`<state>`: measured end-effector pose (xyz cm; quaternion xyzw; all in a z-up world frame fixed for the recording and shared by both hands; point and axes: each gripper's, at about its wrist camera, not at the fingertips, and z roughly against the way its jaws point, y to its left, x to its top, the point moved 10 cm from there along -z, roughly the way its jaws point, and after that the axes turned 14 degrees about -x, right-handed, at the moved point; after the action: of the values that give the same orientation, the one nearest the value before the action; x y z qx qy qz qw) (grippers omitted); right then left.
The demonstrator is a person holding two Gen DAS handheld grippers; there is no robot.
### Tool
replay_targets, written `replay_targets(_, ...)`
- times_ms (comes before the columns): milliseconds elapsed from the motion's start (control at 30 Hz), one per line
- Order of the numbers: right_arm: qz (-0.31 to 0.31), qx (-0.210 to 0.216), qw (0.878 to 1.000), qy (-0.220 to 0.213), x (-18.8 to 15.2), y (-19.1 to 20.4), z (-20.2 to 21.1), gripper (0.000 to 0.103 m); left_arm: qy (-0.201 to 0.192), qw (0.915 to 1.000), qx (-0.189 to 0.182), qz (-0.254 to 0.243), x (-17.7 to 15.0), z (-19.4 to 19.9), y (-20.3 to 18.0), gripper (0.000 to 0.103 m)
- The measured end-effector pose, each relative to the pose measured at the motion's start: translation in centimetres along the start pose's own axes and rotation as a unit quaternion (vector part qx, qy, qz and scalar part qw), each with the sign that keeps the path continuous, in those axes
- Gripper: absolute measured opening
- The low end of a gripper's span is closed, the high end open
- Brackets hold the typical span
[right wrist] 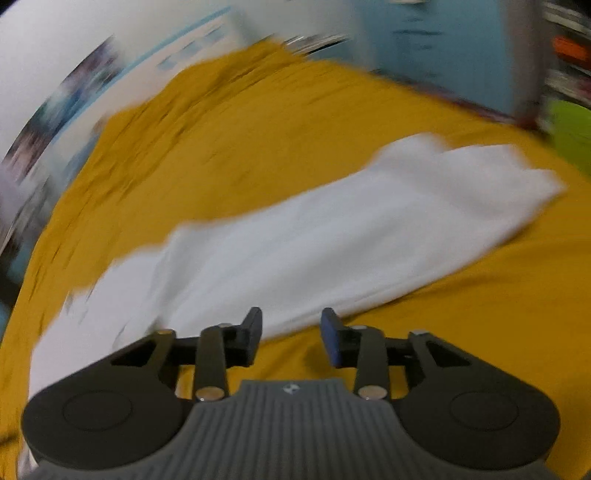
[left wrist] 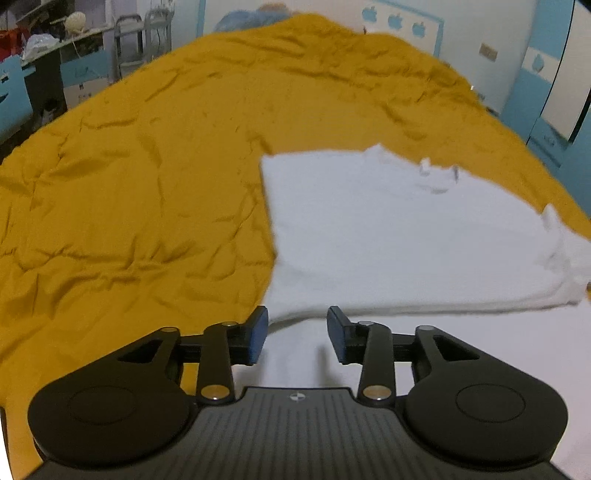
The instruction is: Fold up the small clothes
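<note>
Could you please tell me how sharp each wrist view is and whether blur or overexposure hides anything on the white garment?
Left wrist view: mostly sharp, creases in the mustard-yellow bedspread readable; the white cotton T-shirt is overexposed, with few folds showing. Right wrist view: heavy motion blur smears the T-shirt and background, while the right gripper stays crisp, jaws open with nothing between them.

A wrinkled mustard-yellow bedspread (left wrist: pixel 155 177) covers a bed and fills most of both views. Beyond its far edge stands a white wall with a row of blue apple-shaped stickers (left wrist: pixel 394 19). To the left, a cluttered shelf (left wrist: pixel 55 40) holds bags and a pale round object, with metal chair frames (left wrist: pixel 142 40) beside it. To the right is a blue and white cabinet (left wrist: pixel 543 92). The right wrist view is motion-blurred; a bright green shape (right wrist: pixel 570 129) shows at its right edge.
</note>
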<state>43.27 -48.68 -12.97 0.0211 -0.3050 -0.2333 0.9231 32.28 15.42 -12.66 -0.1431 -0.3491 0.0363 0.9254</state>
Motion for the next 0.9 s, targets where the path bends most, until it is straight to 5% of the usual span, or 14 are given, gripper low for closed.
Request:
replay_targets(167,-0.123,-0.050,0.991,-0.028,4.3,-9.5,-0.7,0.042,-0.031,0.9995,0.001,-0.003,2.2,-0.4,-1.7,0.059)
replay_targets(433,-0.208,-0.112,0.971,-0.025,7.1,-18.3,-4.3,0.046,-0.020,0.9992,0.031,0.016,2.5,-2.5,-1.6,0.059)
replay_targets(533,-0.230,-0.106,0.967,-0.020,7.6,-19.0,-6.2,0.037,-0.012,0.9987,0.042,0.028,2.1,-2.9,-0.9,0.059)
replay_targets(567,-0.231,-0.105,0.967,-0.023,7.9,-19.0,-6.3,0.019,-0.011,0.9984,0.045,0.031,2.0,-2.8,-0.6,0.059)
replay_targets(633,-0.220,-0.112,0.969,-0.025,8.6,-18.8,-6.5,0.002,-0.012,0.9981,0.050,0.034,2.0,-2.6,-0.2,0.059)
replay_targets(900,-0.115,-0.081,0.983,-0.120,13.6,-10.2,2.7,0.000,-0.031,0.9969,0.066,0.028,2.4,-0.8,1.1,0.059)
